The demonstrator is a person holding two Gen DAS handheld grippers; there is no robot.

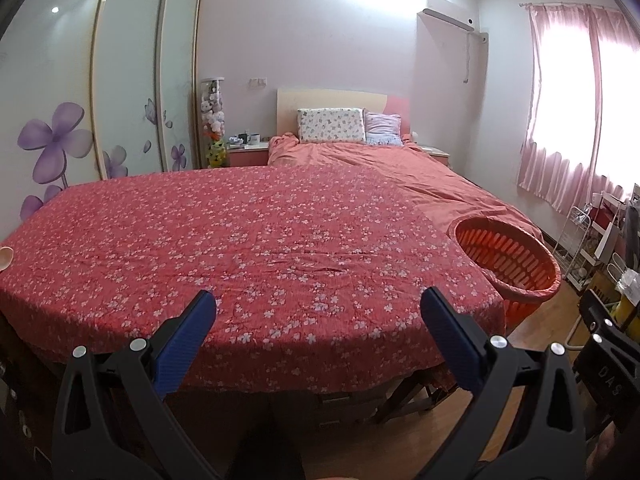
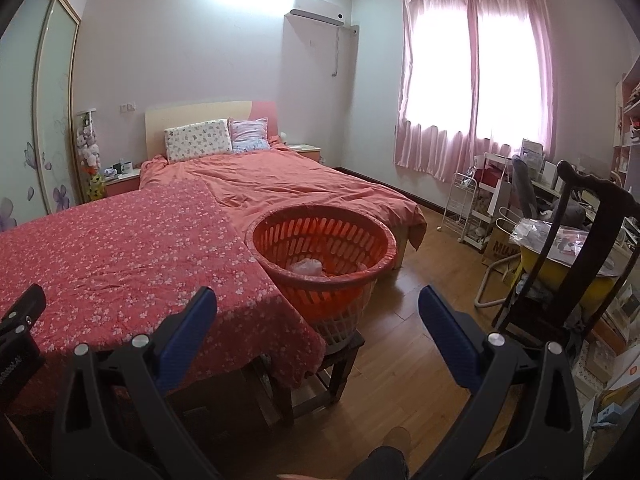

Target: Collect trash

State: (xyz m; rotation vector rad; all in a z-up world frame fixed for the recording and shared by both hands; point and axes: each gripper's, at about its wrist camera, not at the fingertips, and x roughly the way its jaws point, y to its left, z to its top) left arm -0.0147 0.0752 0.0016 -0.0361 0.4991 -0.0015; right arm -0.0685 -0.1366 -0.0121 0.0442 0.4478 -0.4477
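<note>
Taking the orange basket (image 2: 323, 249) as the landmark: far to its left, at the left edge of the floral red cloth (image 1: 240, 248) in the left wrist view, a small pale round thing (image 1: 5, 259) lies partly cut off by the frame; what it is cannot be told. The cloth spreads from there to the basket, whose rim touches the cloth's right corner. The left gripper (image 1: 319, 304) hangs over the near edge of the cloth, left of the basket, its blue-padded fingers (image 1: 188, 340) spread wide with nothing between them. The right gripper (image 2: 318, 304) sits in front of the basket, also spread wide and holding nothing. The basket stands on a dark wooden stool (image 2: 320, 364), and inside it, against the near wall, lies crumpled clear plastic trash (image 2: 307, 267). Behind the basket stretches the bed (image 2: 280, 180) with its plain orange cover and two pillows (image 2: 199, 139). Right of the basket are wooden floor (image 2: 408, 320), a white wire rack (image 2: 460, 208) and a dark wooden chair (image 2: 568, 248) beneath pink curtains (image 2: 476, 76).
</note>
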